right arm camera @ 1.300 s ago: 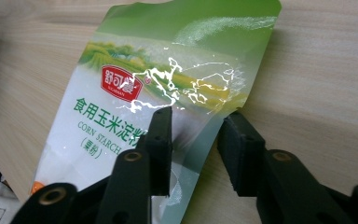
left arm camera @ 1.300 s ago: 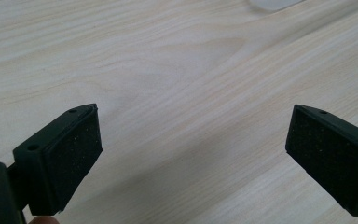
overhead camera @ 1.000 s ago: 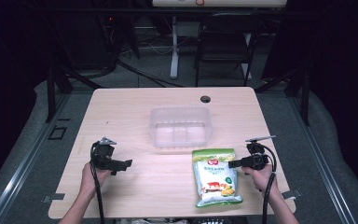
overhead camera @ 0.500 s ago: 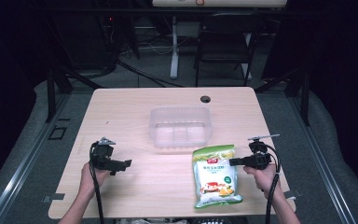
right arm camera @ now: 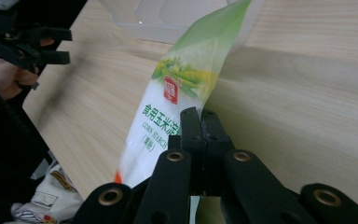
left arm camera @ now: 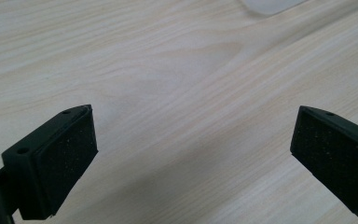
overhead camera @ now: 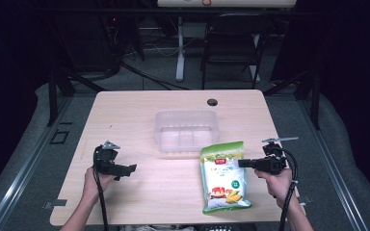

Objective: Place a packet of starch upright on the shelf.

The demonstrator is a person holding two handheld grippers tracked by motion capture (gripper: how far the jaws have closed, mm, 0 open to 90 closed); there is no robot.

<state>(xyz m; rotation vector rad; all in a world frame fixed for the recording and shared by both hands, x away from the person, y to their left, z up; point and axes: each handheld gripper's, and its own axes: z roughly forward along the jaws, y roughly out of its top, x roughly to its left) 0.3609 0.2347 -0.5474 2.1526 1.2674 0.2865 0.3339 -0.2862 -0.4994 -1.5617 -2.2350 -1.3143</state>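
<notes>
A green and white bag of corn starch (overhead camera: pixel 223 177) lies on the wooden table (overhead camera: pixel 125 115) at the front right. My right gripper (overhead camera: pixel 241 163) is shut on the bag's right edge. In the right gripper view the closed jaws (right arm camera: pixel 200 116) pinch the bag (right arm camera: pixel 186 79), whose held side stands raised off the table. A clear plastic container (overhead camera: pixel 187 129) stands at the table's middle, just behind the bag. My left gripper (overhead camera: pixel 132 168) is held at the front left, open, with nothing but bare wood between its pads (left arm camera: pixel 193 140).
A round cable hole (overhead camera: pixel 212 102) sits near the table's far edge. Chairs and a desk leg stand on the dark floor behind the table. The right gripper view has the other hand and its gripper (right arm camera: pixel 28 42) at upper left, and the container (right arm camera: pixel 158 18) at top.
My right gripper has risen a little and drifted right, taking the bag's edge with it. The left hand has kept still.
</notes>
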